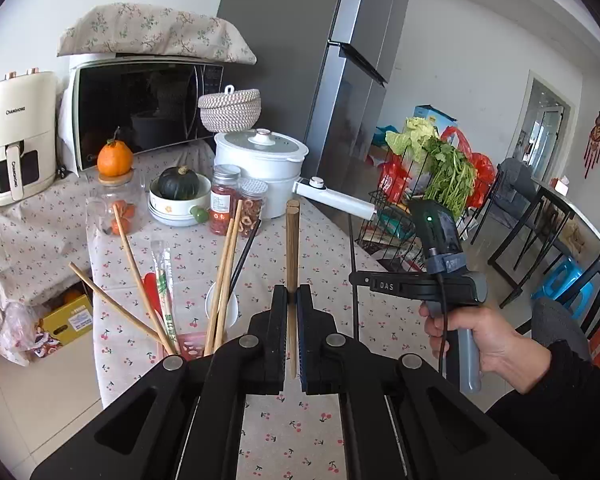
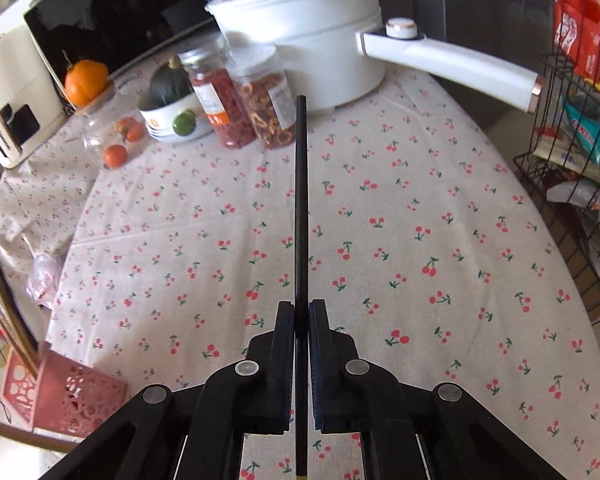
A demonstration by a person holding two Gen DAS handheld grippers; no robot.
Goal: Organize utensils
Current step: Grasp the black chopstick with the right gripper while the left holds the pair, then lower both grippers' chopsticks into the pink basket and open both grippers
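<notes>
My left gripper is shut on a pair of brown wooden chopsticks that point up and away over the table. Left of it, a pink perforated utensil holder holds several wooden chopsticks, a wrapped pair and a black chopstick. My right gripper is shut on a black chopstick that lies along its fingers above the cloth. The holder shows at the lower left of the right wrist view. The right gripper's body shows in the left wrist view, held by a hand.
A cherry-print tablecloth covers the table. At the back stand a white pot with a long handle, two spice jars, a bowl with a green squash, a glass jar, a microwave and an air fryer. A wire rack stands right.
</notes>
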